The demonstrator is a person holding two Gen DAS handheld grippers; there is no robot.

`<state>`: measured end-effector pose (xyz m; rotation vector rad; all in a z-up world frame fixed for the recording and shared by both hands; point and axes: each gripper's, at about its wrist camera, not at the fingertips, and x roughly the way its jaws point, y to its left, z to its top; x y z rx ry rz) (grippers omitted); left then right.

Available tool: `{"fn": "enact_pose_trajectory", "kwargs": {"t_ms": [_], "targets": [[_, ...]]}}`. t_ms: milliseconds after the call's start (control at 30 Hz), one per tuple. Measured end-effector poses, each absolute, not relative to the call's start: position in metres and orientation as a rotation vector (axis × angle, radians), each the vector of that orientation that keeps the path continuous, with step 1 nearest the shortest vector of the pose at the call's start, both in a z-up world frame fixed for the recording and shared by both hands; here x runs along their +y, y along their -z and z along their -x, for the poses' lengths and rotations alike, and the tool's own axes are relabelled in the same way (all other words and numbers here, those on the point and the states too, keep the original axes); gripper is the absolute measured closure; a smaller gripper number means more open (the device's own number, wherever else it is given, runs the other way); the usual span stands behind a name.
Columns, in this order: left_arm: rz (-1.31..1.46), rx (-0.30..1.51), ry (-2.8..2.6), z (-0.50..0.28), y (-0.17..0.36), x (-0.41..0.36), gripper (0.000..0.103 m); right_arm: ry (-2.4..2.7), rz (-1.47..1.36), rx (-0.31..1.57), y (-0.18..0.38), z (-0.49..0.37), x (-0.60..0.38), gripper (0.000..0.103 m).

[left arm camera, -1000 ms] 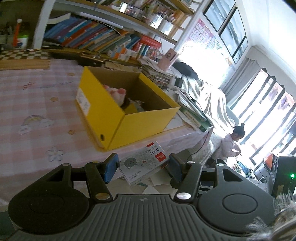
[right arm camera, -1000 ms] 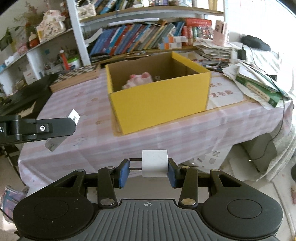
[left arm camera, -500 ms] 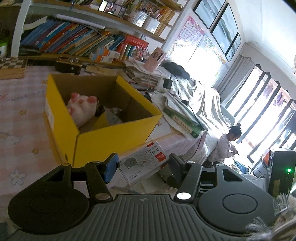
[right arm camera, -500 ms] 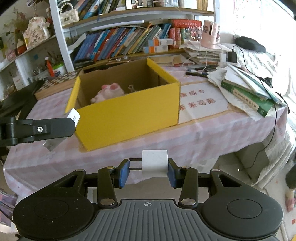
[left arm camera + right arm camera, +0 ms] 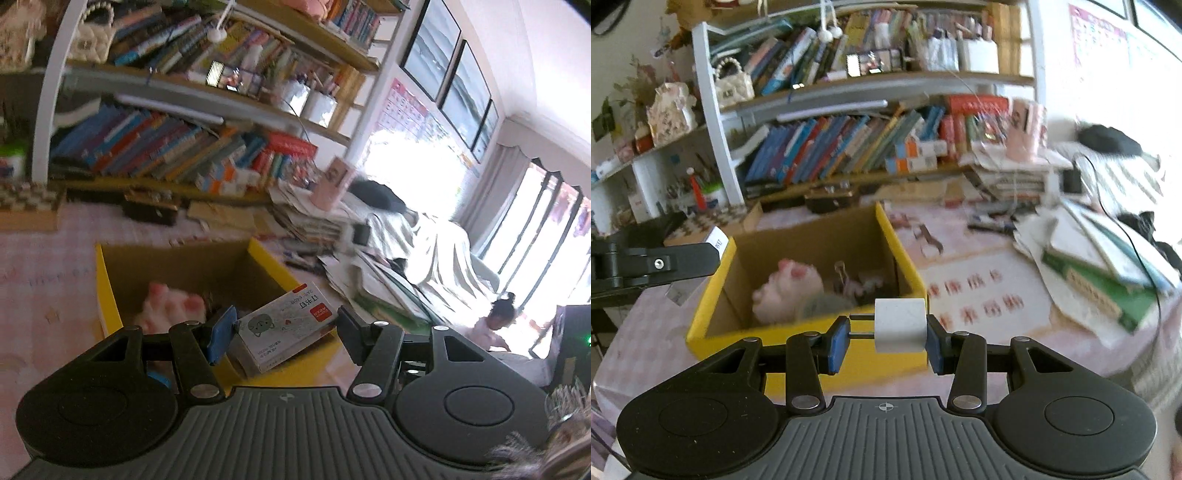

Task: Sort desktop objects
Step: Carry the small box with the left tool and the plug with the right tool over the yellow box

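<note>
Left wrist cam: left gripper [image 5: 284, 332] pinches staple box [image 5: 286, 325] over yellow box [image 5: 107, 291]. Right gripper [image 5: 886, 341] clamps white plug adapter [image 5: 900, 325] w/ prongs leftward, near box rim.

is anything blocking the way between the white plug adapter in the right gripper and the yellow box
Nothing visible does. The white adapter sits in the right gripper just short of the yellow box's near wall, whose top is open. A pink plush fills the left part inside.
</note>
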<state>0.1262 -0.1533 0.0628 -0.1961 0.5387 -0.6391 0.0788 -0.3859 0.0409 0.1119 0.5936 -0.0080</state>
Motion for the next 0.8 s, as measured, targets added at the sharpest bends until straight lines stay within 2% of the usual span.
{"fn": "enact_pose_trajectory", "kwargs": {"t_ms": [800], "targets": [[0.026,0.622,0.466,-0.182,-0.024,-0.181,0.046,-0.217,0.069,0.645,-0.013,-0.173,-0.375,0.061]]}}
